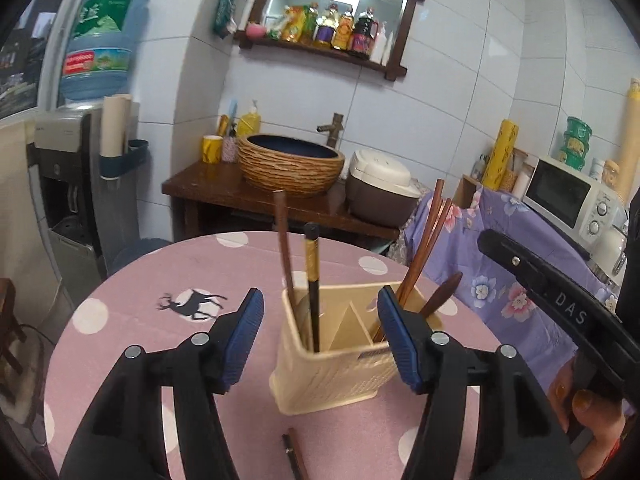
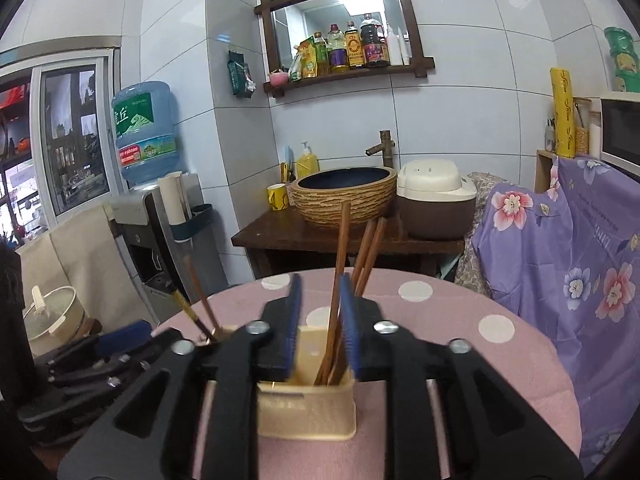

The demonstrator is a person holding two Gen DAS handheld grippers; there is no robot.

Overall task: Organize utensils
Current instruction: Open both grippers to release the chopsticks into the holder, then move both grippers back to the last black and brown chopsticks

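Note:
A cream plastic utensil holder (image 1: 332, 364) stands on the pink dotted table (image 1: 132, 320). Its left compartment holds a brown stick and a black-and-gold chopstick (image 1: 312, 280). Its right compartment holds brown wooden chopsticks (image 1: 424, 244) and a wooden spoon (image 1: 440, 294). My left gripper (image 1: 320, 344) is open, its jaws on either side of the holder. One dark chopstick (image 1: 294, 456) lies on the table below it. My right gripper (image 2: 322, 324) is open above the holder (image 2: 308, 412), with a brown chopstick (image 2: 340, 276) standing between its pads, not pinched.
A wooden stand with a woven basin (image 2: 344, 196) and a rice cooker (image 2: 436, 200) is behind the table. A water dispenser (image 2: 148, 208) stands at left. A purple floral cloth (image 2: 580, 264) covers furniture at right, with a microwave (image 1: 568, 196) on it.

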